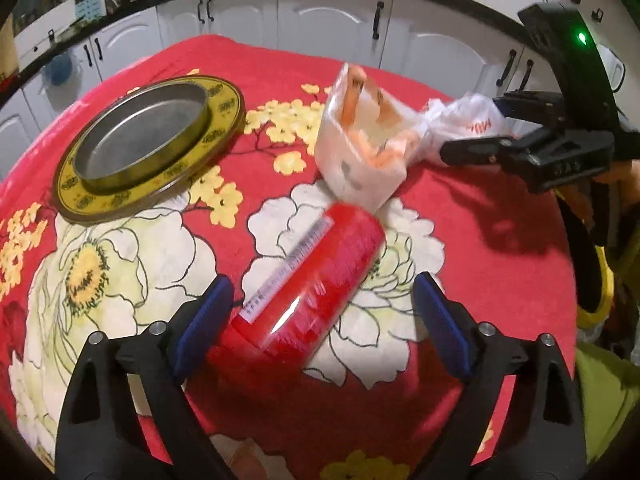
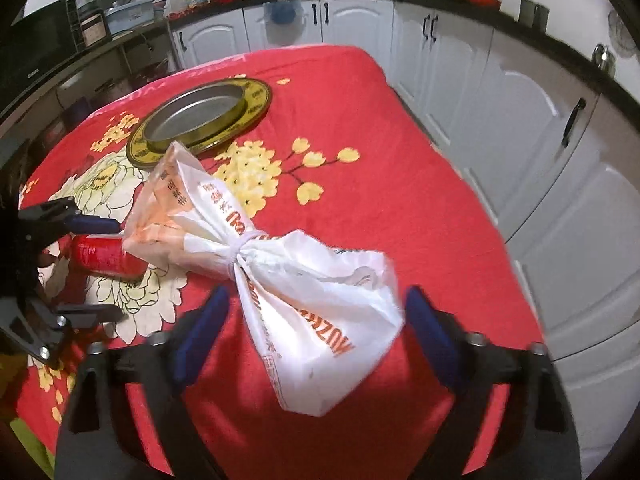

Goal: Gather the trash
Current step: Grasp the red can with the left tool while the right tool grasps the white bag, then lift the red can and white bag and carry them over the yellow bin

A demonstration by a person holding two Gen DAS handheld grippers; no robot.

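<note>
The left tool point(image 1: 320, 312) sits low at the frame's bottom, spread wide around a red can point(image 1: 304, 284) lying on the floral tabletop point(image 1: 480, 280). The right tool point(image 2: 316, 324), also spread, flanks a tied white plastic bag point(image 2: 304, 280) at centre frame.

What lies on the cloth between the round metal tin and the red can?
Nothing stands there. In the left wrist view only bare flowered cloth lies between the tin and the can; the white bag sits off to the side.

Bright indoor light, slight blur (fisheye-warped, dark-vignetted corners).
</note>
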